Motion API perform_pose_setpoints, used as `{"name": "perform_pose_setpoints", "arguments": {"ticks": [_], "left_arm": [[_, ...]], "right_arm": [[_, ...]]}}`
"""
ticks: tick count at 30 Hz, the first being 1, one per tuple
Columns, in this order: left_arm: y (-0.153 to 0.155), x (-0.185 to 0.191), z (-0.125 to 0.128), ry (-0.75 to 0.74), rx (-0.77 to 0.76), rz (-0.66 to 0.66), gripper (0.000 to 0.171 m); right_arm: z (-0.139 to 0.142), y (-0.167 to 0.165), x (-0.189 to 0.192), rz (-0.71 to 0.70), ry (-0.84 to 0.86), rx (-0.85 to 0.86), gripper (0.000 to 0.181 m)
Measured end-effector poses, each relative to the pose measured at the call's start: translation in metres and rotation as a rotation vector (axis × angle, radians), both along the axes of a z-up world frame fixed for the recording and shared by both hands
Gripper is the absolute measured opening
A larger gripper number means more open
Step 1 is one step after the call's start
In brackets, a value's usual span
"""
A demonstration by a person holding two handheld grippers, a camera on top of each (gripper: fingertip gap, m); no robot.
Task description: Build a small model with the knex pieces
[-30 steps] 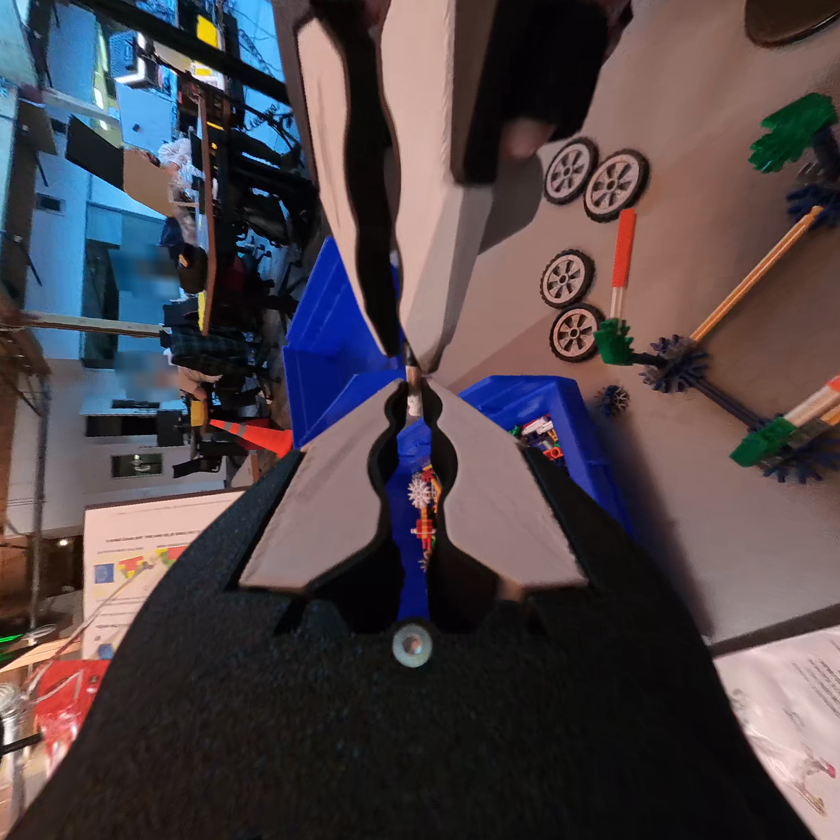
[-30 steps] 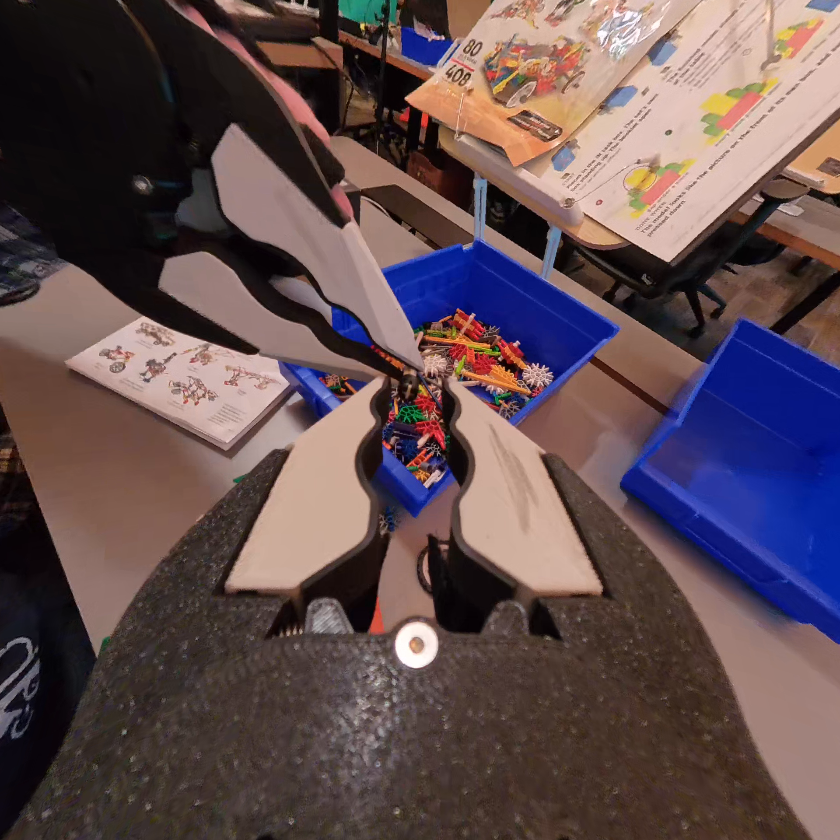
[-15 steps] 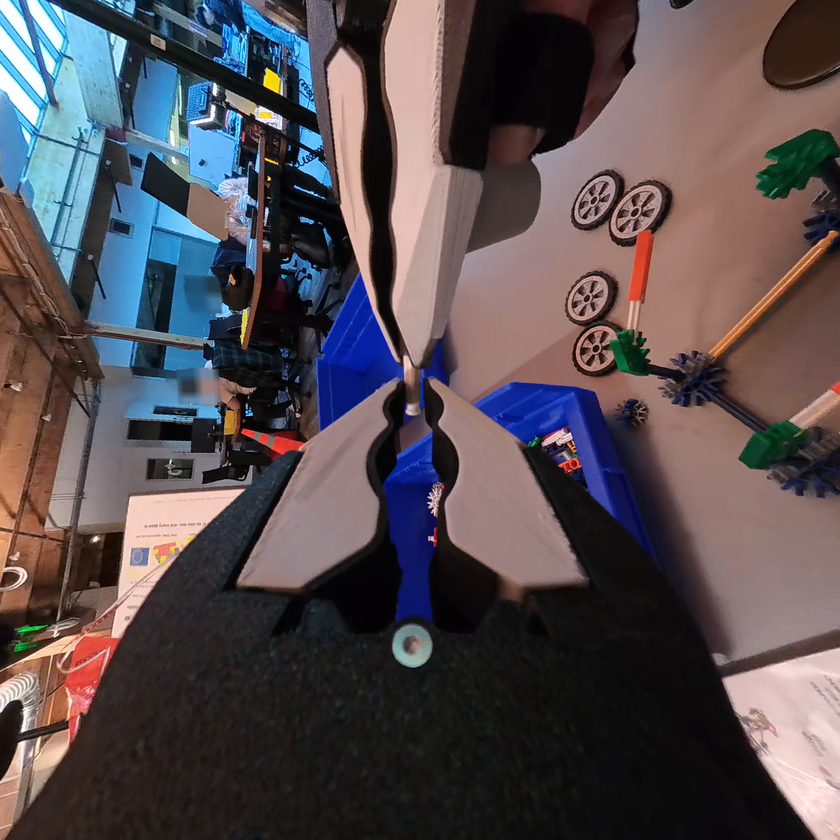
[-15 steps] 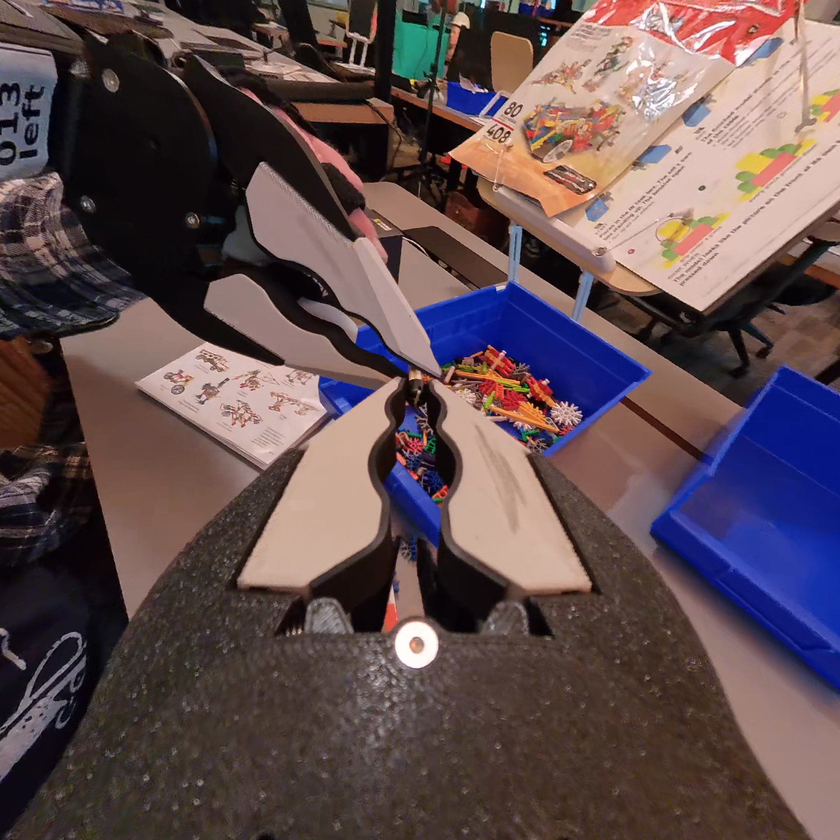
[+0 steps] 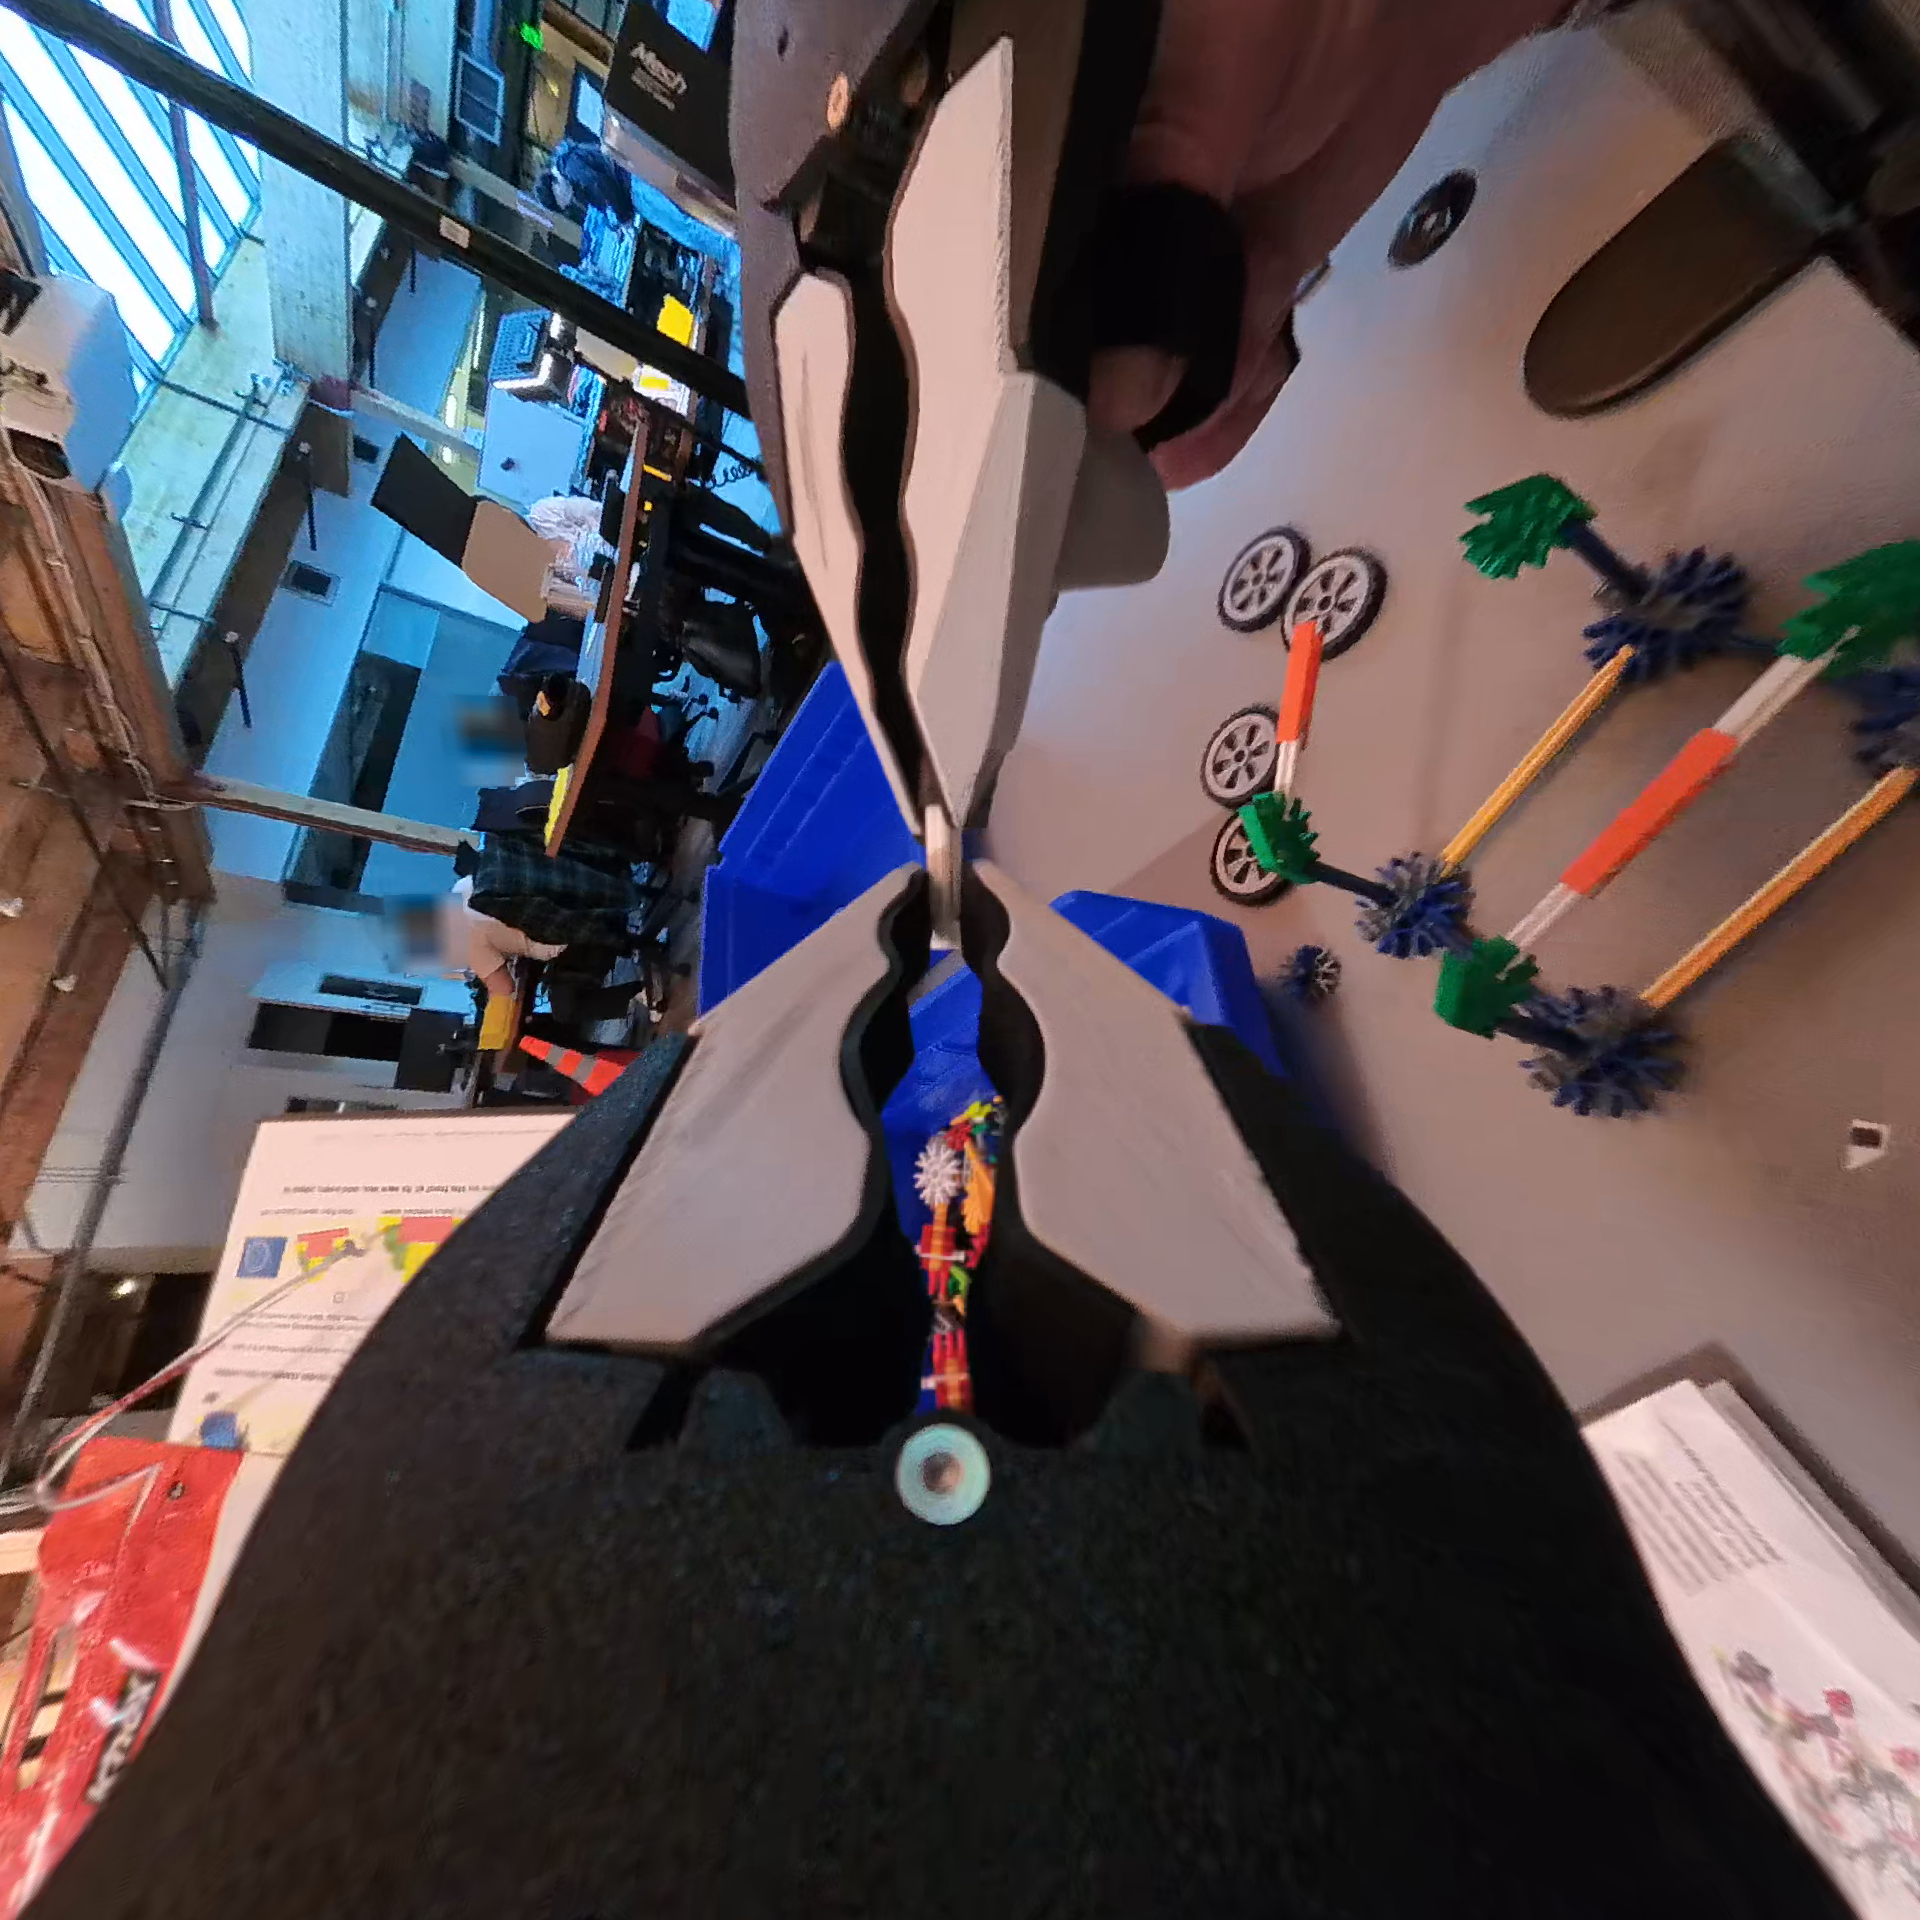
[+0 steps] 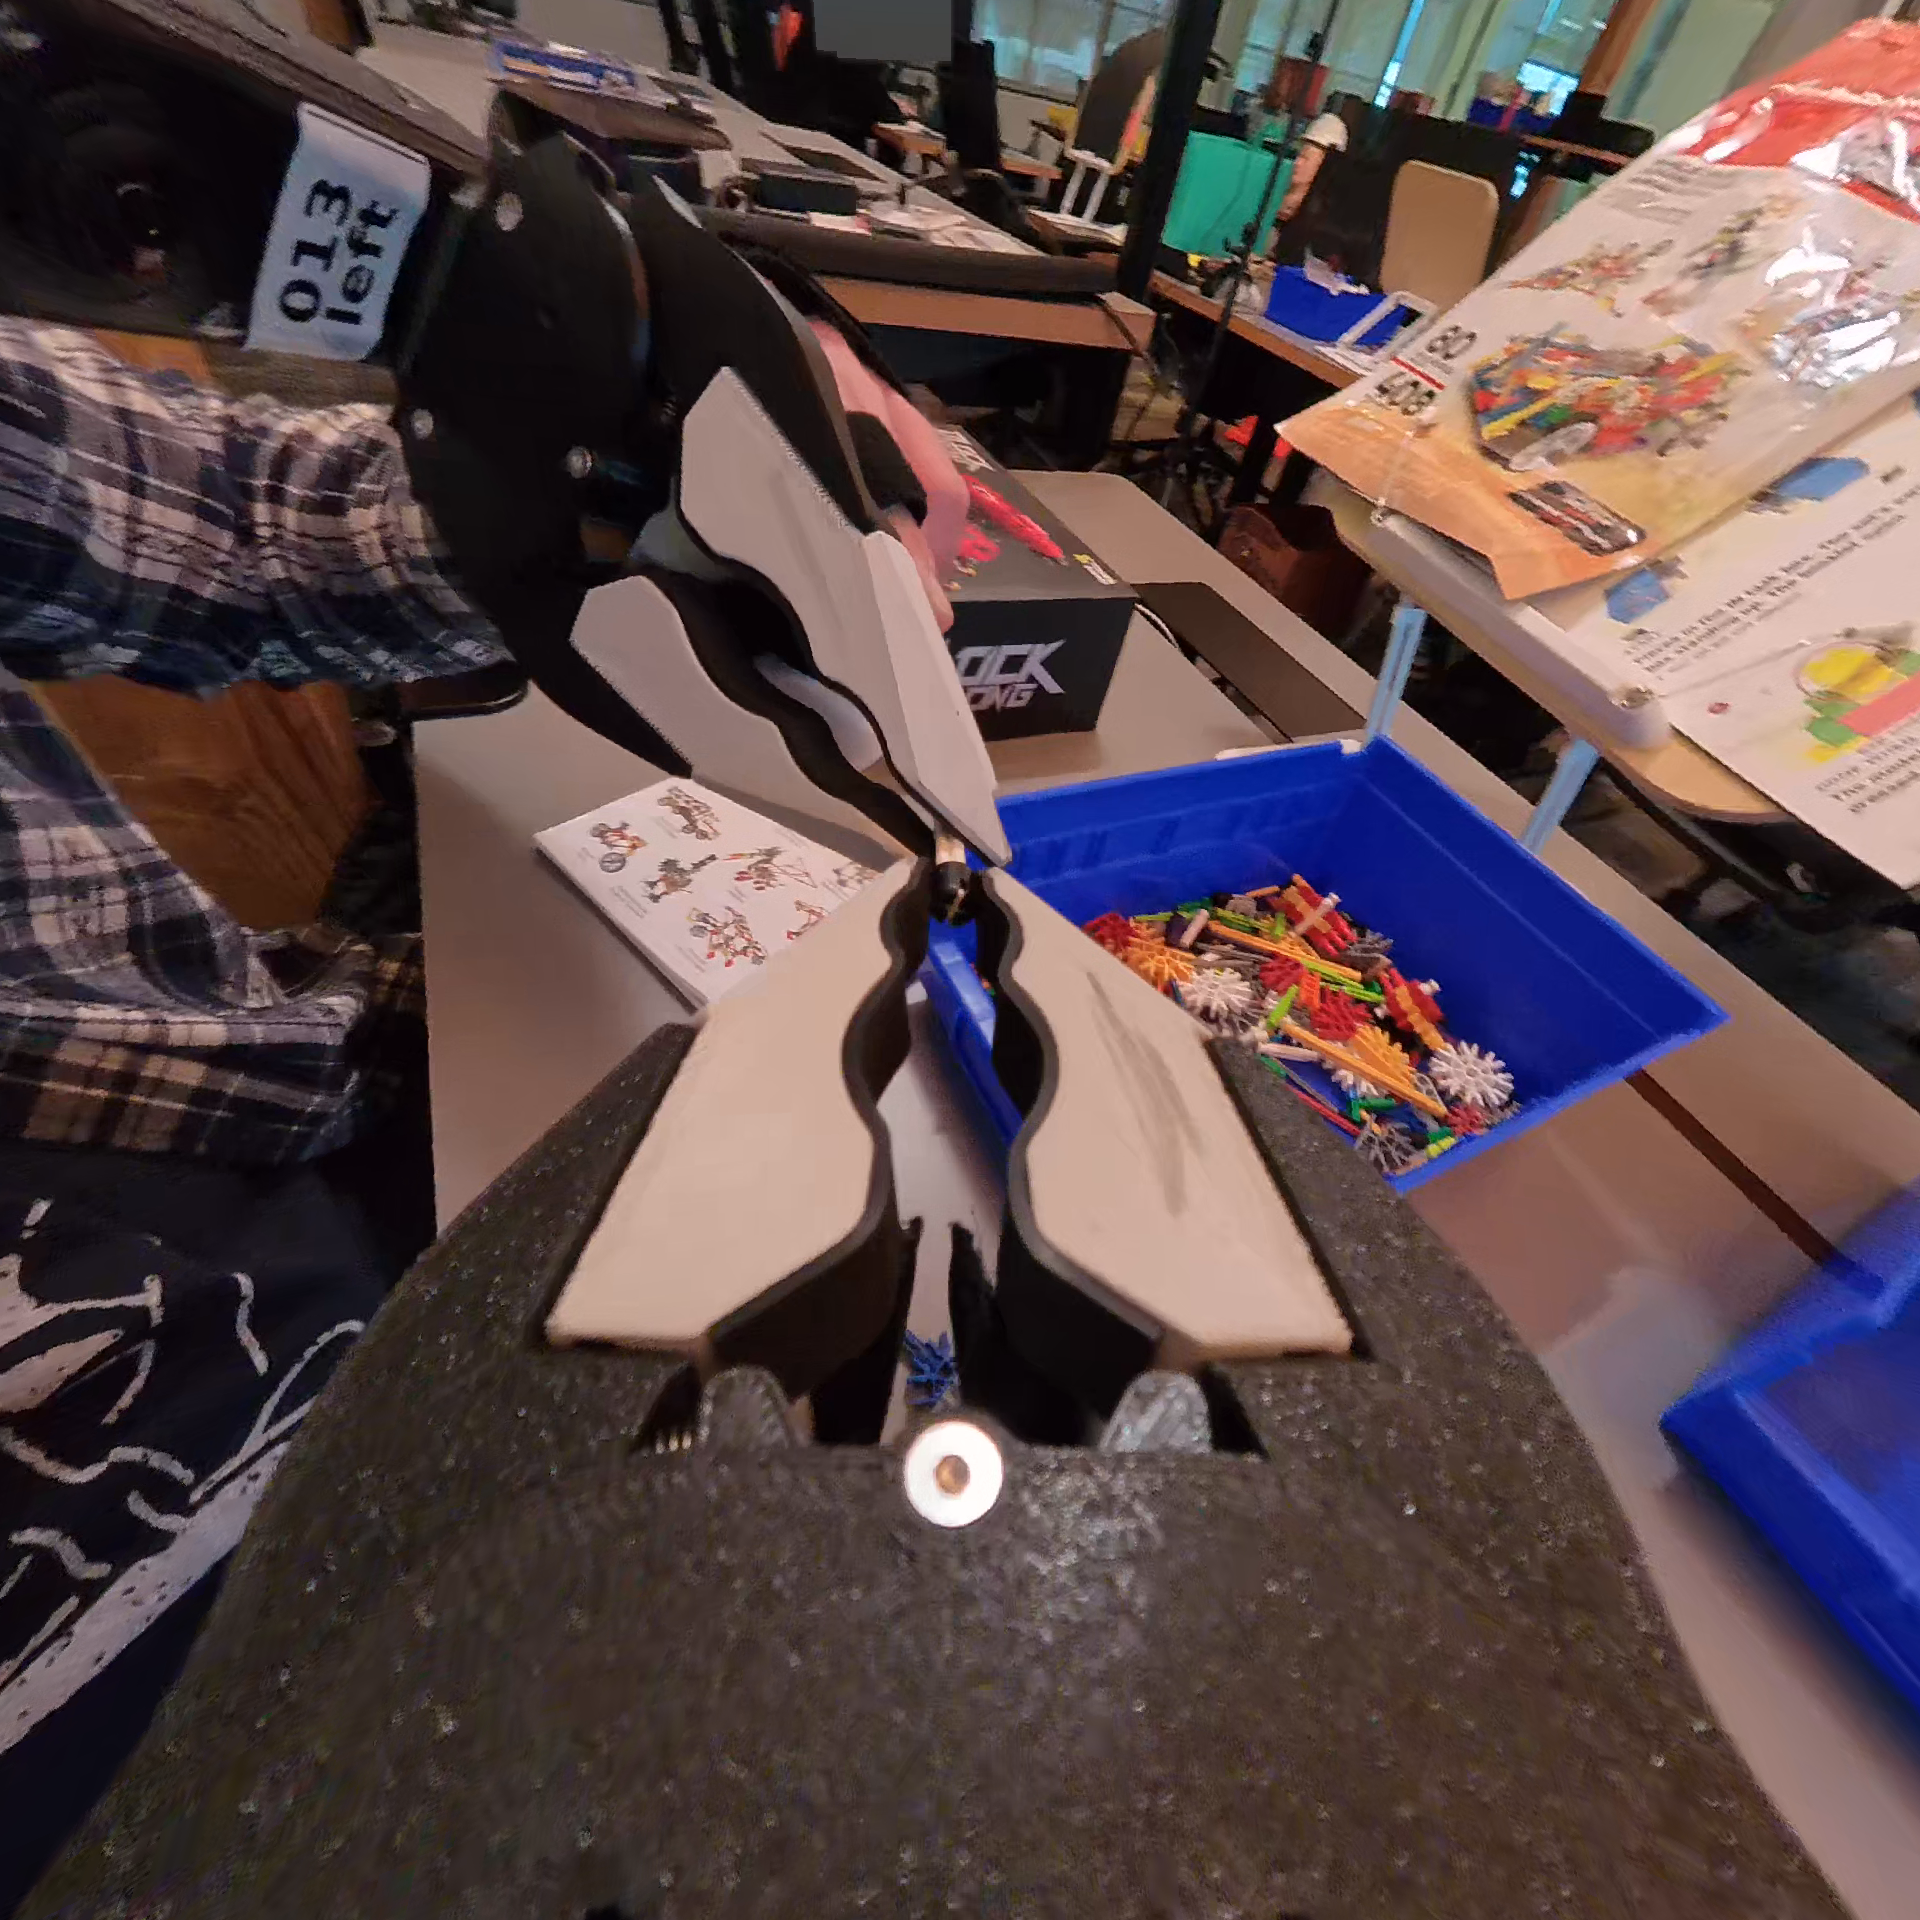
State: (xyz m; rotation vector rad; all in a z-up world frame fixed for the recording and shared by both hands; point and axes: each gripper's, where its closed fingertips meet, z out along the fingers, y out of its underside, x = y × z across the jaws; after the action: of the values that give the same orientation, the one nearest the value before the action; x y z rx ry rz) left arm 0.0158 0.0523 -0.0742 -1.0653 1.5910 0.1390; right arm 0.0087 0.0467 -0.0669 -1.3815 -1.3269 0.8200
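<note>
My left gripper (image 5: pixel 943 906) and my right gripper (image 6: pixel 951 896) meet tip to tip in the air above the table. Both are shut on one small piece. It is a short pale rod (image 5: pixel 941 871) with a dark end (image 6: pixel 952 889). In the left wrist view the right gripper (image 5: pixel 943 821) comes down from above onto the rod. In the right wrist view the left gripper (image 6: pixel 961 847) reaches in from the upper left. Below and behind them stands a blue bin (image 6: pixel 1538 935) full of colourful rods and connectors, which also shows in the left wrist view (image 5: pixel 1174 935).
A part-built frame of rods and green and blue connectors (image 5: pixel 1558 831) lies on the grey table beside three grey wheels (image 5: pixel 1299 597). An empty blue bin (image 6: pixel 1818 1455) is at the right. An instruction booklet (image 6: pixel 707 883), a black box (image 6: pixel 1039 644) and a slanted board with sheets (image 6: pixel 1714 520) are nearby. Less than 4 cm separates the two grippers' tips.
Both grippers have risen together and moved left, away from the full bin. They still pinch the small rod between their tips. More of the frame and the room shows now.
</note>
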Motion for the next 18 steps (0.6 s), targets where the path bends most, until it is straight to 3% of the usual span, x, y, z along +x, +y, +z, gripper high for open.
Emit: {"name": "perform_pose_setpoints", "arguments": {"ticks": [18], "left_arm": [[-0.068,-0.003,-0.008,-0.216,-0.411,-0.215,0.003]], "right_arm": [[-0.009,-0.06,-0.003,0.235,-0.07,0.154,0.007]]}}
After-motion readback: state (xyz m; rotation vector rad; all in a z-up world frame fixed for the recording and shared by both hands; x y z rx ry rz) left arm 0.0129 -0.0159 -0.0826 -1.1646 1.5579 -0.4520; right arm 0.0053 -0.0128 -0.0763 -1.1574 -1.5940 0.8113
